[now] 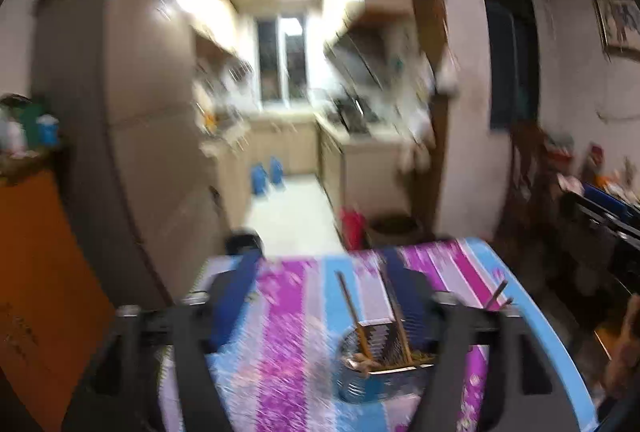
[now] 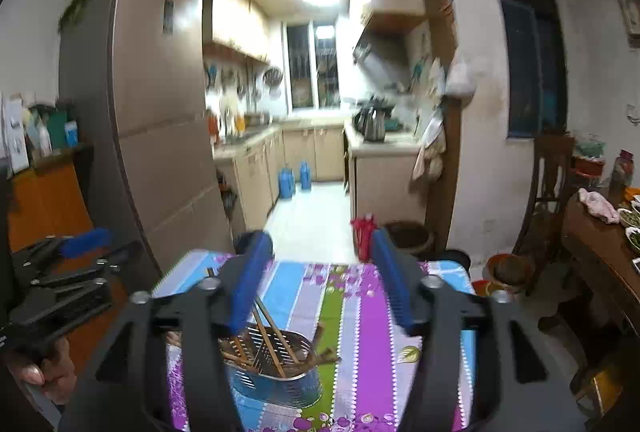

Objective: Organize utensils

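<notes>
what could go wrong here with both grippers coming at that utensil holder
The chopsticks lean loosely out of the utensil holder, so an open right gripper could knock them out or tip it. The left gripper view is blurred, so aim is uncertain.

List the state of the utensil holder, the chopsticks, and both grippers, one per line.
Utensil holder: upright on the striped tablecloth, holding utensils.
Chopsticks: leaning tilted inside the holder, ends sticking up above the rim.
Left gripper: open, nothing between its fingers.
Right gripper: open, nothing gripped, above the table near the holder.
</notes>
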Demonstrator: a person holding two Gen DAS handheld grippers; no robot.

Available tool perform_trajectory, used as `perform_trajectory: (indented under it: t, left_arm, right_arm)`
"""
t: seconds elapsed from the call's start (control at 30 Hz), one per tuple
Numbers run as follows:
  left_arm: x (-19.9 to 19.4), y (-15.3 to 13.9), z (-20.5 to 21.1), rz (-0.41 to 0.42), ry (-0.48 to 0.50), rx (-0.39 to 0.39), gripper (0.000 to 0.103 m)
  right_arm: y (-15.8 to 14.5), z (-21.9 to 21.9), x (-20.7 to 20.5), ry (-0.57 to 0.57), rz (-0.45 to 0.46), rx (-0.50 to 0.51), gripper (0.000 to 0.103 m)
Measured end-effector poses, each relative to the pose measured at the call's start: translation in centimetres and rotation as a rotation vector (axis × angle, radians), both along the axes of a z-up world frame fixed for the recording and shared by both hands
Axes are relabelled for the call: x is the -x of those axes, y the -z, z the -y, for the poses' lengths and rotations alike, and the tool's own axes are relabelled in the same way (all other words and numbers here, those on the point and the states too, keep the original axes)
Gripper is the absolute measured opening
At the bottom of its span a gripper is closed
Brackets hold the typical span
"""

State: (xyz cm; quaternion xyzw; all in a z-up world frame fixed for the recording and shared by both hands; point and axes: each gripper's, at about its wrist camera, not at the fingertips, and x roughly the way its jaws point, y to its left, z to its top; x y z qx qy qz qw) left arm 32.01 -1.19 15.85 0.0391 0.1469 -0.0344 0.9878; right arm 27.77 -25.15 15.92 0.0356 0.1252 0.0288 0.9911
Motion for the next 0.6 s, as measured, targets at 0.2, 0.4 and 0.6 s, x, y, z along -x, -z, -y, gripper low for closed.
perform_trajectory:
  t: [0.2, 0.4, 0.6]
  left_arm:
    - [10.5, 1.5, -0.1, 0.214, -0.145, -0.127, 0.099]
    - [18.6, 5.8, -0.5, 0.164, -0.037, 0.013, 0.099]
    - [24.3, 10.5, 0.1, 0.139, -0.018, 0.018, 0.099]
  right_arm:
    - [1.8, 2.1, 9.9, 0.055, 0.11, -0.001, 0.098]
    - [6.7, 1.2, 17.0, 0.1, 0.099, 0.014, 0.098]
    - [11.3, -1.5, 22.5, 0.202, 0.092, 0.122, 0.098]
